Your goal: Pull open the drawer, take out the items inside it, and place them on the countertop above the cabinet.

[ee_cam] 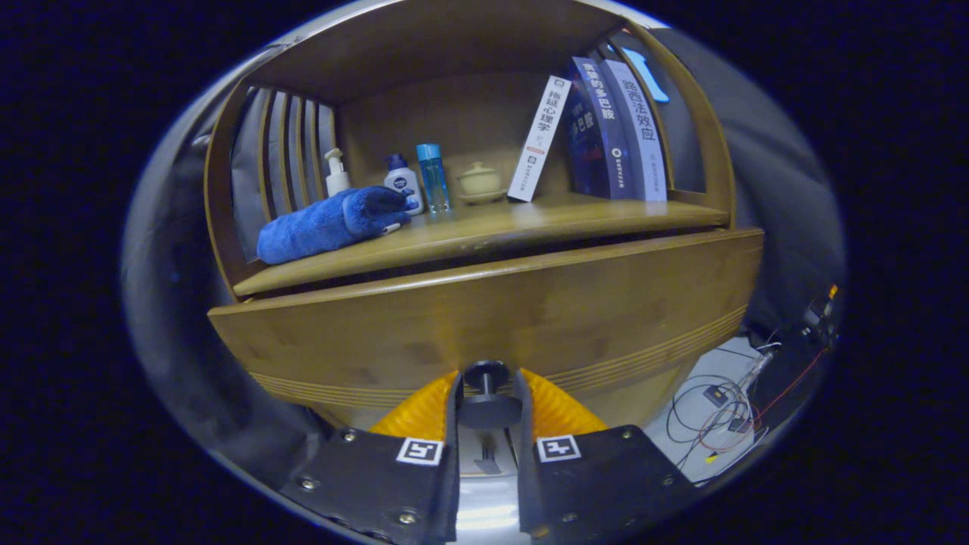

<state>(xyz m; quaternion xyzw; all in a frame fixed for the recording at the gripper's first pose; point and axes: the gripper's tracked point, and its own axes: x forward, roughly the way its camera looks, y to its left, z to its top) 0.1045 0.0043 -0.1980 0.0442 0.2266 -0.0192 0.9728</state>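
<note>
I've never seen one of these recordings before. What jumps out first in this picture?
Right up front, the tool has its two fingers closed against the sides of a dark round knob on a wide wooden drawer front. On the countertop above the drawer lies a rolled blue towel, with small bottles beside it, and beyond them a row of leaning books.

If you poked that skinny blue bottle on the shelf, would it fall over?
Probably. The blue bottle is tall and narrow and stands upright, so a sideways push could tip it toward the white bottle beside it. It looks smooth, so maybe slippery. The hand-held gripper is down at the drawer knob, fingers around it.
</note>
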